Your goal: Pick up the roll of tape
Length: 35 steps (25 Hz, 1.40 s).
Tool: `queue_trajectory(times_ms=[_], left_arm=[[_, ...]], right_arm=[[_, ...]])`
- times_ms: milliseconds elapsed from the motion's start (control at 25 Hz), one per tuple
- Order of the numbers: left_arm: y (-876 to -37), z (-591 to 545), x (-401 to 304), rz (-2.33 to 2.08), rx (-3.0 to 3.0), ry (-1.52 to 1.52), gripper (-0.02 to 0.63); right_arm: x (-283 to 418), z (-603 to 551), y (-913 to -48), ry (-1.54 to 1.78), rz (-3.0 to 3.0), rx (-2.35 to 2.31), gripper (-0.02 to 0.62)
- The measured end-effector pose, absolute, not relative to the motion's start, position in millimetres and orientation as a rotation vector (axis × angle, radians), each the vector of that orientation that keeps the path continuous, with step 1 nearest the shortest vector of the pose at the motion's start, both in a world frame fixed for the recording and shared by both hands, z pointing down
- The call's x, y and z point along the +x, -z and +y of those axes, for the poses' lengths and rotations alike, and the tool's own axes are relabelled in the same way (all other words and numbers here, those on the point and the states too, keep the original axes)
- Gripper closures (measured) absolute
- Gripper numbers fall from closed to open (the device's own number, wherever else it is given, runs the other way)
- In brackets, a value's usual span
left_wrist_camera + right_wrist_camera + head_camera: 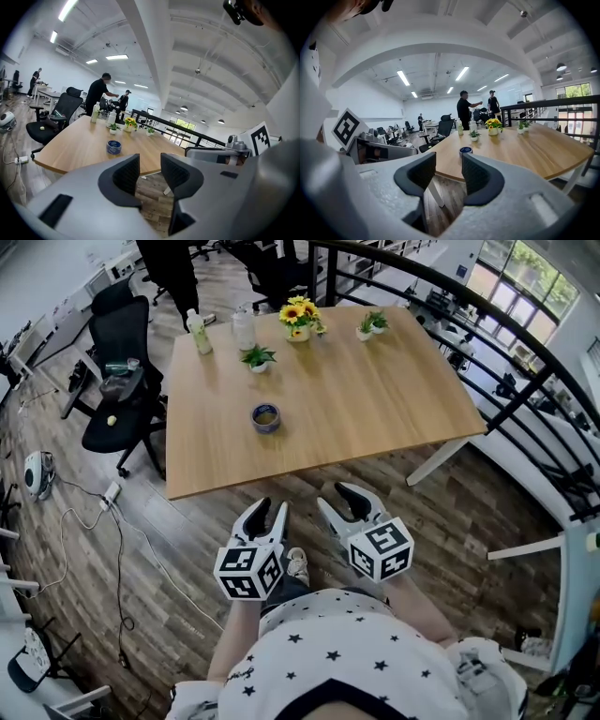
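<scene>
My left gripper (269,512) and right gripper (339,501) hang side by side above the wooden floor (187,549), just short of the table (375,409). Both have their jaws parted and empty. The roll of tape (265,417) lies flat on the table, farther off and slightly left.

Wooden table (394,399), roll of tape (266,417), small plants (258,358), sunflowers (299,317), bottles (199,333)

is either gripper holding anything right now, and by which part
Nothing is held. The left gripper and the right gripper have their jaws apart and empty, short of the table; the roll of tape lies on it, untouched.
</scene>
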<state>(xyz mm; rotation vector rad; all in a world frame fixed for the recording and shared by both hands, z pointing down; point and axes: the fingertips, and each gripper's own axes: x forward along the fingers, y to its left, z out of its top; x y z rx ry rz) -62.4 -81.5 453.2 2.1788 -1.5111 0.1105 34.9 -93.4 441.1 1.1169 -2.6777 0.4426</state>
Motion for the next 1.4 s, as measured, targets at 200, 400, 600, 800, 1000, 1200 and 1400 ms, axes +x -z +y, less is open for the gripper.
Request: queue_trajectory(times_ms=[200,400,600,800,1000,1200,1400], left_arm=[[-454.6,-131.4,-76.9,-1.508,2.179,-0.124,0.457],[-458.3,-174.5,-92.3,-1.505,2.173,-0.137,0.443],[-464.0,-211.8,-107.4,-1.505,2.169,-0.152,0.44],[-471.0,-244.2,-117.5,-1.489,2.176,-0.164,0.44],[-487.7,-279.3,-130.7,-1.498,2.158,-0.189,0.44],[-507.5,-308.2,-142.5,-1.499,2.119,-0.218,0.44],[-530.9,-337.2,-150.3,-1.519,2.069,-0.231,0.44]], right_arm=[[19.5,-141.6,-441.7,-0.45,-2.672,1.119,0.422],[5.8,-183.0,-441.4,-0.455,-2.667,1.139,0.414],[-4.8,-218.1,-444.5,-0.46,-2.661,1.162,0.411],[-11.0,-247.2,-451.6,-0.47,-2.641,1.184,0.411],[-15.9,-273.7,-462.6,-0.487,-2.622,1.195,0.411],[-20.5,-292.7,-469.7,-0.494,-2.607,1.201,0.411],[-23.7,-307.2,-478.5,-0.505,-2.595,1.196,0.411]])
